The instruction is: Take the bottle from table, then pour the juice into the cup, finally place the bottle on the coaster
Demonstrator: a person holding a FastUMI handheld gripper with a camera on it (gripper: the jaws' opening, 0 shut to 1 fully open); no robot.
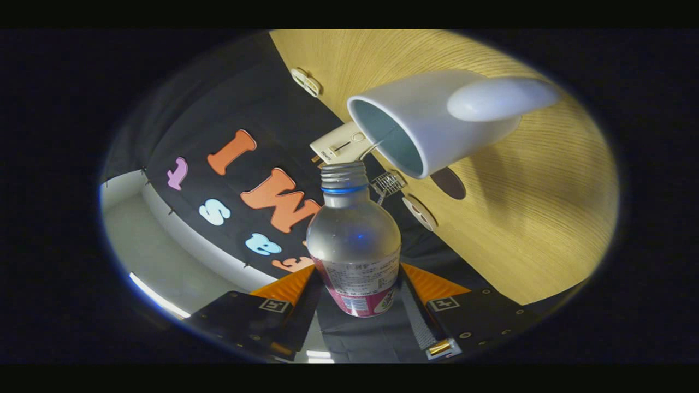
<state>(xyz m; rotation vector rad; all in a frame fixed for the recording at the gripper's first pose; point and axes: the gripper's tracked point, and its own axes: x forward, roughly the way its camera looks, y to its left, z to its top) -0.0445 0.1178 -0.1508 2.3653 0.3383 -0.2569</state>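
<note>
My gripper (357, 286) is shut on a clear plastic bottle (354, 240) with a pink and white label, both fingers pressing its lower body. The view is rolled over, so the bottle is tipped toward the white mug (431, 117) on the wooden table (524, 218). The bottle's open threaded neck (343, 177) points at the mug's mouth, and a thin stream runs from the neck into the mug. The mug's handle faces me. A dark round coaster (449, 183) lies on the table just beyond the mug, partly hidden by it.
A small white box (339, 143) and a tiny wire basket (389, 183) sit by the table's far edge. Two flat round white discs (419, 213) (306, 82) lie along that edge. The booth's black cloth wall stands behind the table.
</note>
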